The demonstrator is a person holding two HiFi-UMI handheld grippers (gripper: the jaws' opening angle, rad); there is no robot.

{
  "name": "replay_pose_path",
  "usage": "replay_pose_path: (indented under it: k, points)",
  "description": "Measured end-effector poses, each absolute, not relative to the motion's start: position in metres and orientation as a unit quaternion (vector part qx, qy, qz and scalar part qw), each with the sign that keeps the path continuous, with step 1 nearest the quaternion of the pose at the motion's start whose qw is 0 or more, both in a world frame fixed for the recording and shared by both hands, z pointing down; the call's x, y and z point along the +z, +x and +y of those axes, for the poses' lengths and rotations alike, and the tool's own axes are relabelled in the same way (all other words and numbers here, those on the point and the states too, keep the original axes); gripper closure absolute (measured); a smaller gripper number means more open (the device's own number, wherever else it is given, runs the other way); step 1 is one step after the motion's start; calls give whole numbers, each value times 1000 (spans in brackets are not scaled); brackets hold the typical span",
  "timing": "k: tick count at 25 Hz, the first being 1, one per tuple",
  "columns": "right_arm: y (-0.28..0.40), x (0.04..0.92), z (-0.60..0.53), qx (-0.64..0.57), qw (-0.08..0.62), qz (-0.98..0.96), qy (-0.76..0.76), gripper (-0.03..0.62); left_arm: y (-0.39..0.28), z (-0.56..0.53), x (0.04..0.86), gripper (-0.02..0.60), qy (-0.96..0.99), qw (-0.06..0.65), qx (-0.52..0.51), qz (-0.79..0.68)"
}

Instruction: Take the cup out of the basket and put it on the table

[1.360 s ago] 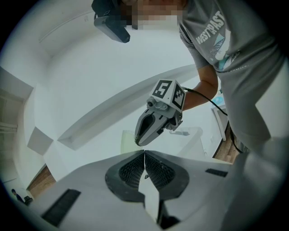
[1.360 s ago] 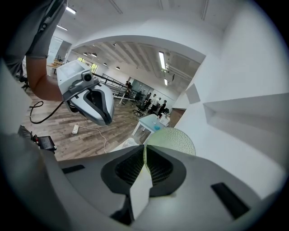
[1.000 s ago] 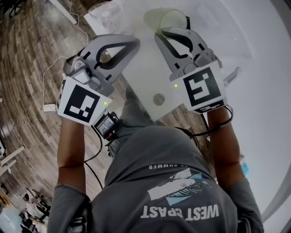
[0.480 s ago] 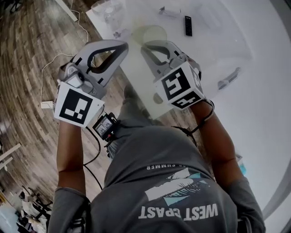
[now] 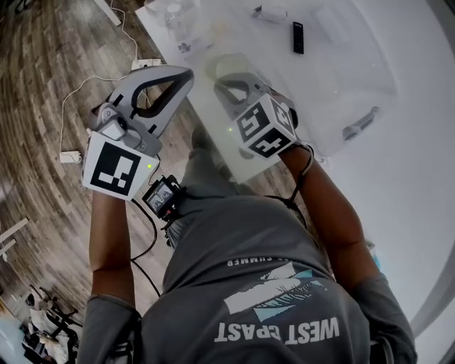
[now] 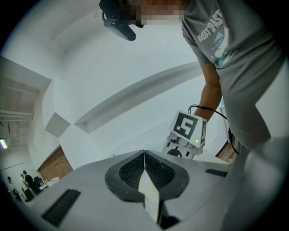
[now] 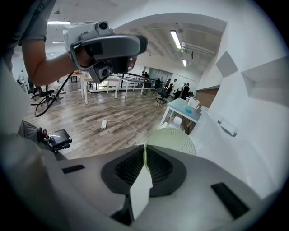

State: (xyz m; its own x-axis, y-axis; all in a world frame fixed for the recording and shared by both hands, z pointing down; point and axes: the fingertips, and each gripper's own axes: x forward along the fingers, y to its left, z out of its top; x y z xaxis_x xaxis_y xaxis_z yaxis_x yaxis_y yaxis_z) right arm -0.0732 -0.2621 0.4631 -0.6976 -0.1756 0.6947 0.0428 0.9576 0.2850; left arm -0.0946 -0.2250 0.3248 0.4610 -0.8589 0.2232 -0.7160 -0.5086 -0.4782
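A pale green, see-through cup (image 7: 171, 140) sticks out past my right gripper (image 7: 145, 155), whose jaws are shut on its rim. In the head view the right gripper (image 5: 226, 71) holds the cup (image 5: 238, 62) above the near corner of the white table (image 5: 398, 178). A clear plastic basket (image 5: 341, 85) with a handle stands on the table just right of it. My left gripper (image 5: 181, 75) hangs over the wooden floor to the left, level with the right one. Its jaws (image 6: 144, 155) are shut with nothing between them.
A black remote (image 5: 298, 37) and a clear plastic bag (image 5: 178, 18) lie at the table's far end. A white power strip (image 5: 70, 156) and its cable lie on the floor at left. A black device (image 5: 162, 197) hangs at the person's waist.
The right gripper has carried the cup left and back toward the person, from over the table's middle to its near corner. The left gripper has barely moved.
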Motion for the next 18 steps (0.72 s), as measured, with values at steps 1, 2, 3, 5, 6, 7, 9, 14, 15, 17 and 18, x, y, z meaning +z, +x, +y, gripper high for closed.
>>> replay_pose_path:
  k: [1,2,3,5,6,7,9,14,15,17,18]
  points:
    - [-73,471,-262,-137,394,-908,33,563,-96,-224,326,571,-839,158,-222,470]
    - [-73,479,-262,-133,400,-906,31,563,-97,-223,327,571,-840,156,-222,471]
    - [-73,487,-262,-128,406,-904,28,563,-98,-223,328,571,-840,154,-221,471]
    - [-72,502,-261,-120,417,-901,21,563,-99,-223,330,571,-840,149,-218,474]
    - [-71,508,-261,-116,422,-899,18,563,-99,-223,331,571,-840,146,-218,475]
    - [-71,514,-261,-113,426,-898,16,563,-100,-223,333,571,-840,144,-218,476]
    - [-70,525,-262,-107,433,-895,12,563,-100,-224,337,571,-840,140,-218,477]
    - [-66,553,-261,-90,457,-885,-1,563,-101,-226,345,571,-840,130,-218,479]
    - [-65,559,-260,-88,463,-882,-4,563,-101,-227,346,571,-841,129,-218,479]
    - [-64,570,-258,-82,473,-877,-11,563,-102,-227,348,571,-841,126,-218,479]
    - [-63,574,-256,-79,478,-875,-14,563,-102,-227,349,571,-841,125,-218,479]
